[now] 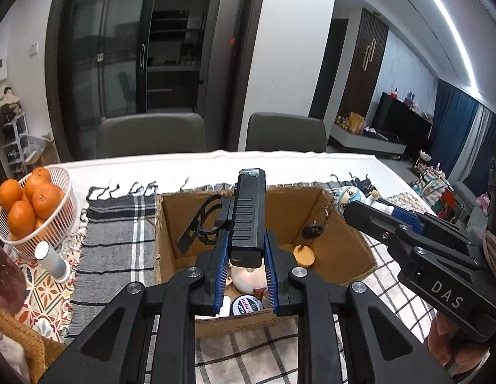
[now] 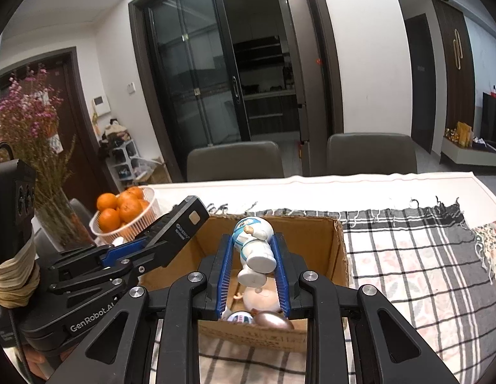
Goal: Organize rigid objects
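An open cardboard box (image 1: 344,246) stands on the checked cloth; it also shows in the right wrist view (image 2: 339,256). My left gripper (image 1: 246,256) is shut on a long black device with a dangling strap (image 1: 248,214), held above the box; it also shows in the right wrist view (image 2: 180,227). My right gripper (image 2: 254,265) is shut on a white and blue figurine (image 2: 256,243), held over the box; the figurine also shows in the left wrist view (image 1: 350,196). Inside the box lie a bald doll head (image 2: 260,297), a round tin (image 1: 246,305) and a pinkish oval object (image 2: 273,320).
A white basket of oranges (image 1: 60,224) stands at the left, with a white cylinder (image 1: 52,262) beside it. A vase of dried pink flowers (image 2: 33,147) stands at the far left. Two grey chairs (image 1: 152,134) are behind the table. A wicker item (image 1: 20,339) sits at the near left.
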Tool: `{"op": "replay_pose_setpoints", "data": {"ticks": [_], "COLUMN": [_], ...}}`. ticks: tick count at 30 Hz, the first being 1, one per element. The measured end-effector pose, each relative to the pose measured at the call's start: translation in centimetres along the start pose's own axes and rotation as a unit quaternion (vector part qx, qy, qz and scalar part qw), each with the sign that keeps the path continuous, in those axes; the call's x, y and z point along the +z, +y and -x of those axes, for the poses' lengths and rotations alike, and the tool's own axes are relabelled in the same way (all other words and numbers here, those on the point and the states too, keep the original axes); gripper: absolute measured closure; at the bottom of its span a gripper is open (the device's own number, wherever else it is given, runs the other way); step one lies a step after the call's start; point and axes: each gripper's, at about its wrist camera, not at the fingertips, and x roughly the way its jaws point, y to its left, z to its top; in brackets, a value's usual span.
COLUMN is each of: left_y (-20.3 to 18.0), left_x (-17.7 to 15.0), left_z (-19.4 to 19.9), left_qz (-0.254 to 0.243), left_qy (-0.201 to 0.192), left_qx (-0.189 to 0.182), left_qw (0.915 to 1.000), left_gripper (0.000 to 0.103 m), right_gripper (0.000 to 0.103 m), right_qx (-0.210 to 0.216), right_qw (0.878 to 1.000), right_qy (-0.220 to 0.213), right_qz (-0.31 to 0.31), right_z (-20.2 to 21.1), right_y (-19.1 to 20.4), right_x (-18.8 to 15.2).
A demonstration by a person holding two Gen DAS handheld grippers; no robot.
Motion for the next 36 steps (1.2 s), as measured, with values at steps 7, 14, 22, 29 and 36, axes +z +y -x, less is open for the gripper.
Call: {"op": "replay_pose_setpoints", "data": {"ticks": [7, 14, 22, 29, 36], "left_y": [0.4, 0.7, 0.6, 0.6, 0.3], "left_x": [-0.4, -1.4, -1.6, -1.4, -2.0], "left_z": [-2.9, -5.5, -6.8, -5.4, -2.1], "left_qz": [0.0, -0.007, -0.005, 0.007, 0.031], "left_qy": [0.042, 0.089, 0.124, 0.107, 0.078], "left_qx": [0.007, 0.012, 0.008, 0.024, 0.03], "left_qw": [0.9991, 0.996, 0.9922, 0.994, 0.996], "left_gripper": [0.081, 0.081, 0.077, 0.07, 0.065], "right_gripper": [0.077, 0.077, 0.076, 0.075, 0.075], "right_qx": [-0.004, -0.004, -0.003, -0.001, -0.014], "right_qw": [0.999, 0.994, 0.989, 0.988, 0.993], "right_qy": [0.046, 0.102, 0.141, 0.148, 0.115], "right_qz": [-0.009, -0.032, -0.036, -0.04, -0.028], "right_z": [-3.5, -6.5, -8.2, -7.5, -4.4], "right_y": [-1.2, -3.0, -3.8, -3.7, -2.5], "right_x": [-0.4, -1.4, -2.1, -2.0, -1.8]}}
